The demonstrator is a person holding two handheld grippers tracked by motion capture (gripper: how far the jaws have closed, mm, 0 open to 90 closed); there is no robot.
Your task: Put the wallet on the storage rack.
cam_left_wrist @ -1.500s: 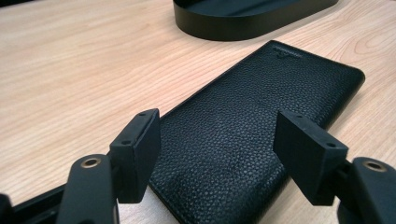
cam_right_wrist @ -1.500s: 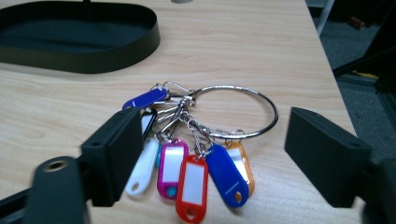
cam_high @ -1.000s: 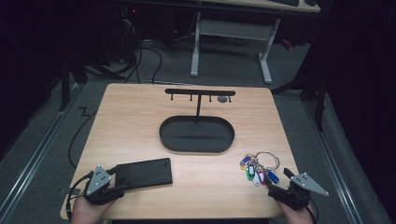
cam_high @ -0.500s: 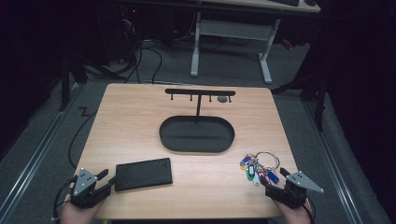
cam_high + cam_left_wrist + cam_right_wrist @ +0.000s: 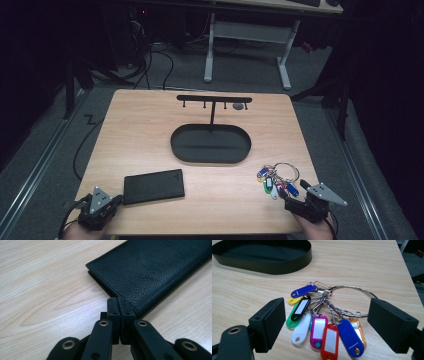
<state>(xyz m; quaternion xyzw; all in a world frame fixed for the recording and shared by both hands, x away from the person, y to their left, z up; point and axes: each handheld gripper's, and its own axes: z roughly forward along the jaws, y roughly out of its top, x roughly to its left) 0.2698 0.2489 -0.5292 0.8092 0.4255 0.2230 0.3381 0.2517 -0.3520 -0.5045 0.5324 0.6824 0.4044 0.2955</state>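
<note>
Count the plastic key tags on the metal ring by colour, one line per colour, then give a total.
Blue plastic key tags: 2
Yellow tag: 1
Black tag: 1
Green tag: 1
White tag: 1
Magenta tag: 1
Red tag: 1
Orange tag: 1
Total: 9

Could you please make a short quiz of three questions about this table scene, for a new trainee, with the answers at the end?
1. True or false: the left gripper has its jaws closed together beside the black wallet.
2. Which object lies just in front of the right gripper? A) a phone B) a ring of coloured key tags C) a cup
3. Fill in: the black oval tray forms the base of a stand with a ____ bar carrying small hooks.

Key
1. True; the closed tips sit at the wallet's corner, gripping nothing.
2. B; the open jaws stand on either side of the tags.
3. horizontal
</note>
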